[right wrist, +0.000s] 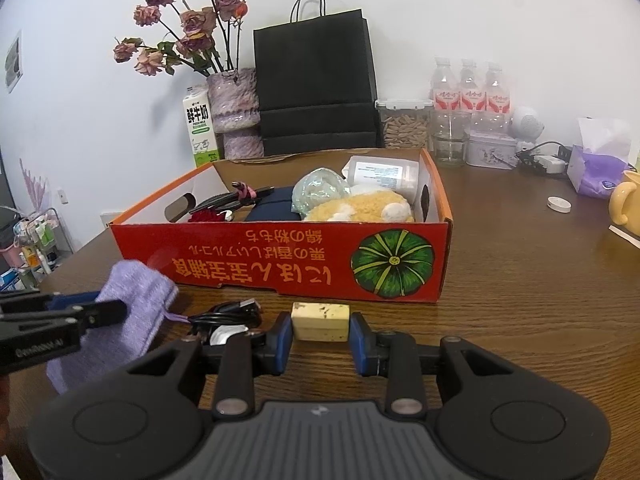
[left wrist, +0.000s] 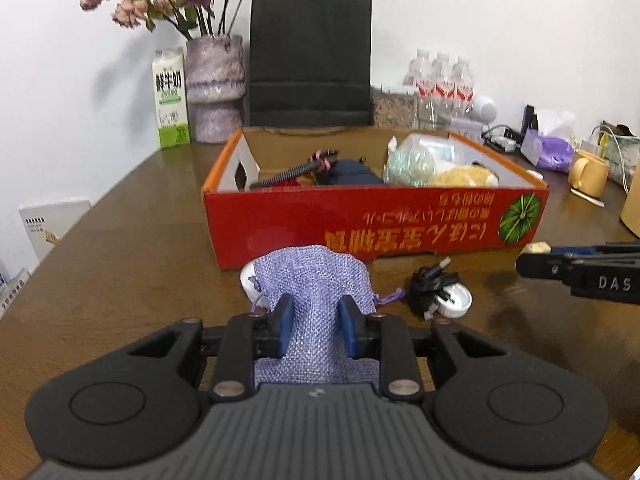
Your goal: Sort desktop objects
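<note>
My left gripper (left wrist: 316, 320) is shut on a purple woven drawstring pouch (left wrist: 312, 276), in front of the red cardboard box (left wrist: 360, 220); it also shows in the right wrist view (right wrist: 132, 300). My right gripper (right wrist: 320, 330) is closed against a cream eraser-like block (right wrist: 320, 321), its blue pads touching both ends, close to the box's front wall (right wrist: 280, 264). A black cable bundle (left wrist: 432, 284) on a white round lid (left wrist: 456, 300) lies between the two grippers. The box holds a plush toy (right wrist: 360, 206), a dark pouch, cables and a plastic bag.
Behind the box stand a black paper bag (right wrist: 316, 80), a vase of dried roses (right wrist: 232, 100), a milk carton (right wrist: 202, 128), water bottles (right wrist: 468, 96) and a snack jar (right wrist: 404, 124). A yellow mug (right wrist: 628, 204), tissues (right wrist: 596, 172) and a small white cap (right wrist: 559, 204) are at right.
</note>
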The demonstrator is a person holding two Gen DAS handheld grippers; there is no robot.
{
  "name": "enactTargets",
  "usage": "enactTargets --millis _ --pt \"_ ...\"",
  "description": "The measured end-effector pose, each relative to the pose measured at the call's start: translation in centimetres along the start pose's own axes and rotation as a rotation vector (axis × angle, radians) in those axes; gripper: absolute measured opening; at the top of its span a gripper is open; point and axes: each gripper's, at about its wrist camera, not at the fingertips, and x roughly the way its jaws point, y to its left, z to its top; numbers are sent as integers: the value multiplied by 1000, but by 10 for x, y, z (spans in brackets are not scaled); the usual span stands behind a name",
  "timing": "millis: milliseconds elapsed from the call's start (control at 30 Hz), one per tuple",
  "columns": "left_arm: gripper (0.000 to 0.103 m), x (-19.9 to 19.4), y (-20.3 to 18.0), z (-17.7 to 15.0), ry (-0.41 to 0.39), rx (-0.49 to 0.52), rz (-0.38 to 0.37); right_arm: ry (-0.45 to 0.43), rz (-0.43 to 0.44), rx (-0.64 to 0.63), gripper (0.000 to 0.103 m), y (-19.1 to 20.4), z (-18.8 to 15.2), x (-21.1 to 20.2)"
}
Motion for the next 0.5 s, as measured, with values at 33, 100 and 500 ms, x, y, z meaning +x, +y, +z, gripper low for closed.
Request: enactTargets --millis 33,100,500 --pt "26 2 1 -1 11 -5 4 1 0 -1 29 0 0 0" --pt "28 5 1 -2 18 -11 4 1 -1 0 29 0 0 0" --pt "9 26 5 18 48 -36 31 6 1 2 29 -2 -1 1"
